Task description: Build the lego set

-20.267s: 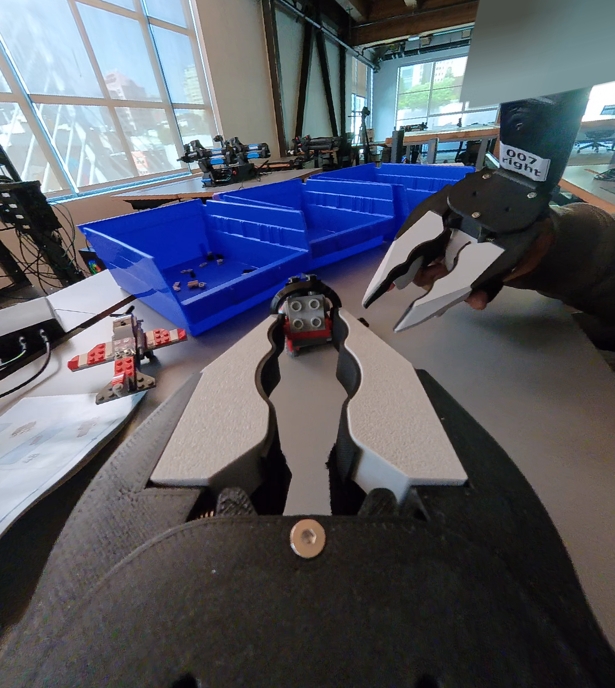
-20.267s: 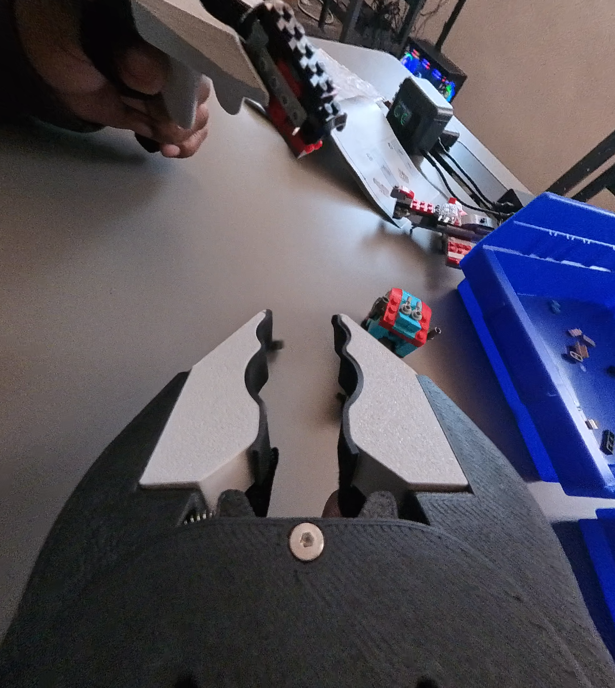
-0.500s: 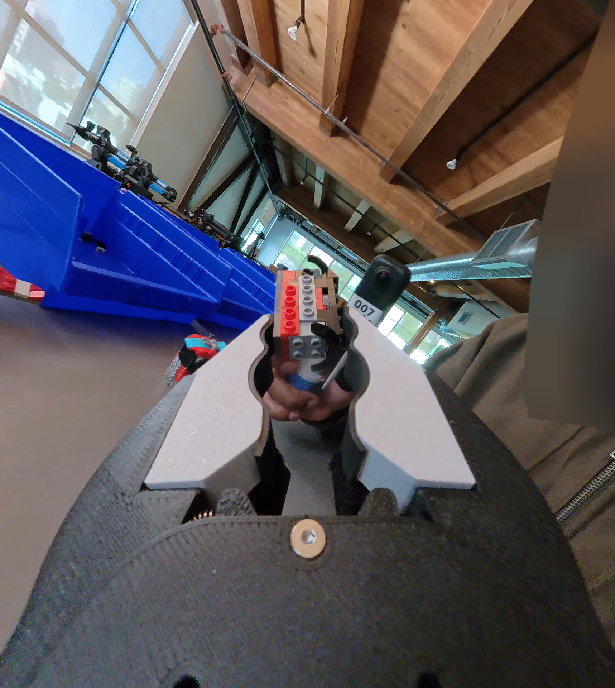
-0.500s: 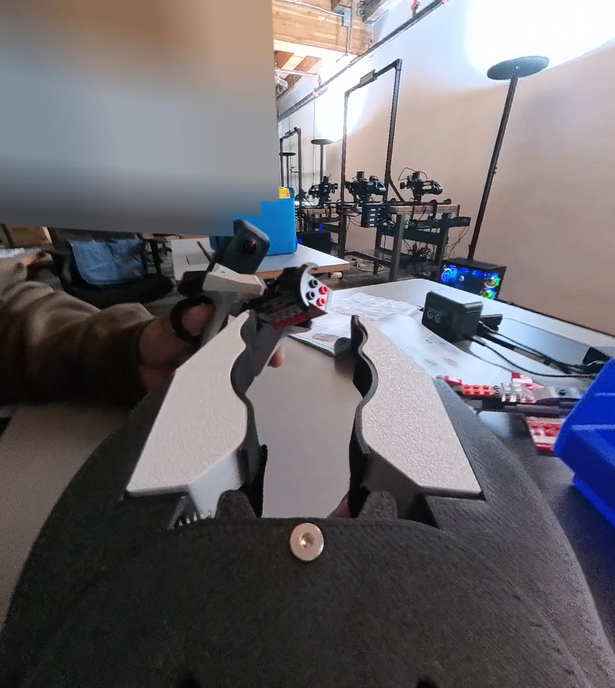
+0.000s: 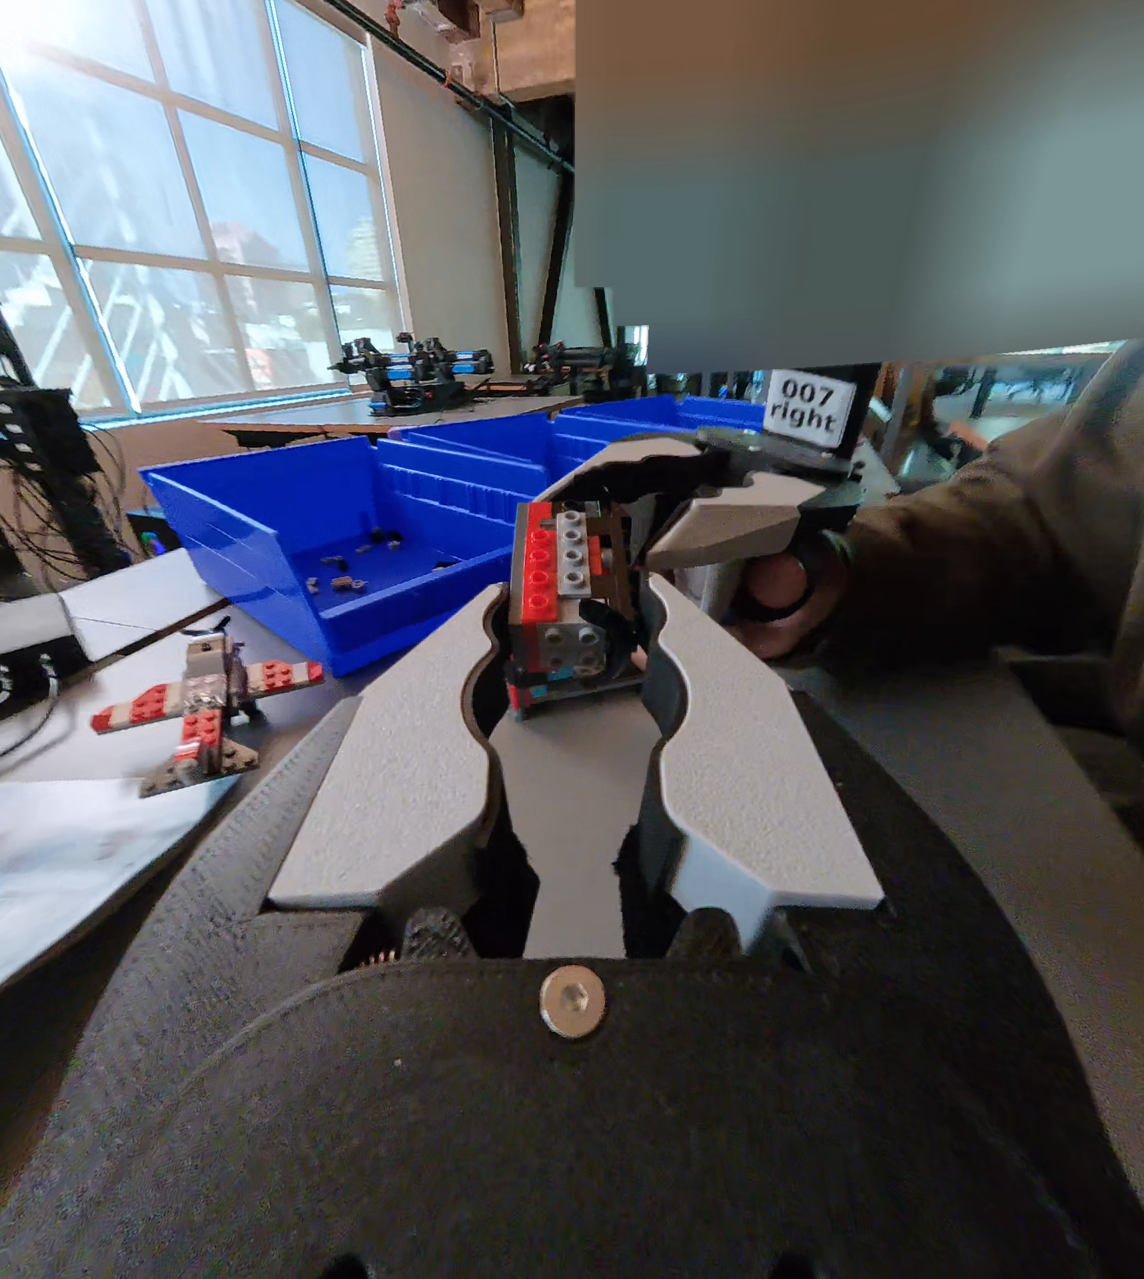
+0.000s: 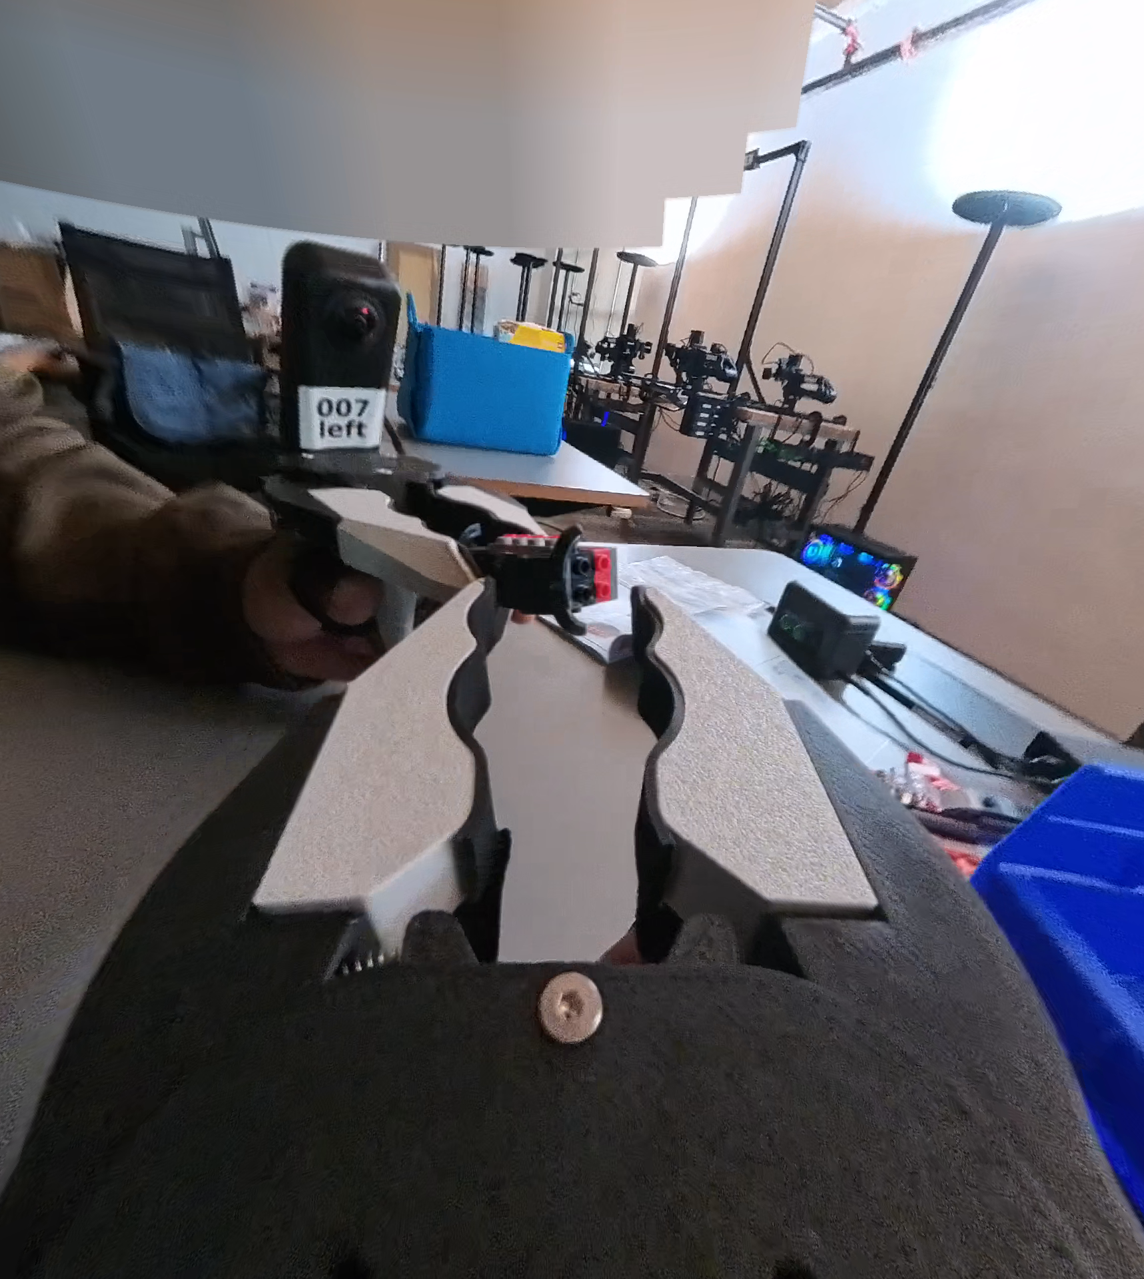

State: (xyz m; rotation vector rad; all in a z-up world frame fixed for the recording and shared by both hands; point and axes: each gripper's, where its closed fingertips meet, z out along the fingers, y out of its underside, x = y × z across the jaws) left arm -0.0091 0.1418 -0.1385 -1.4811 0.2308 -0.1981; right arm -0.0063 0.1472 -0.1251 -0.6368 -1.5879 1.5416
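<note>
your left gripper (image 5: 572,616) pinches a red, grey and black brick model (image 5: 569,595) between both fingertips, raised above the grey table (image 5: 901,796). your right gripper (image 6: 558,609) has fingers spread around the model's far end, one tip beside it. blue bins (image 5: 347,547) and a brick plane (image 5: 209,699) lie nearby.

Left wrist view: a white label (image 5: 808,408) is sitting on the black mount above the right gripper (image 5: 600,526), carrying two short lines of bold black print, digits above a word. Right wrist view: a second white label (image 6: 342,417), printed the same way, is sitting on the front of the black camera (image 6: 337,325) above the left gripper (image 6: 486,547). A printed sheet (image 5: 36,865) is lying on the tabletop (image 5: 576,796), its print too blurred to read.
</note>
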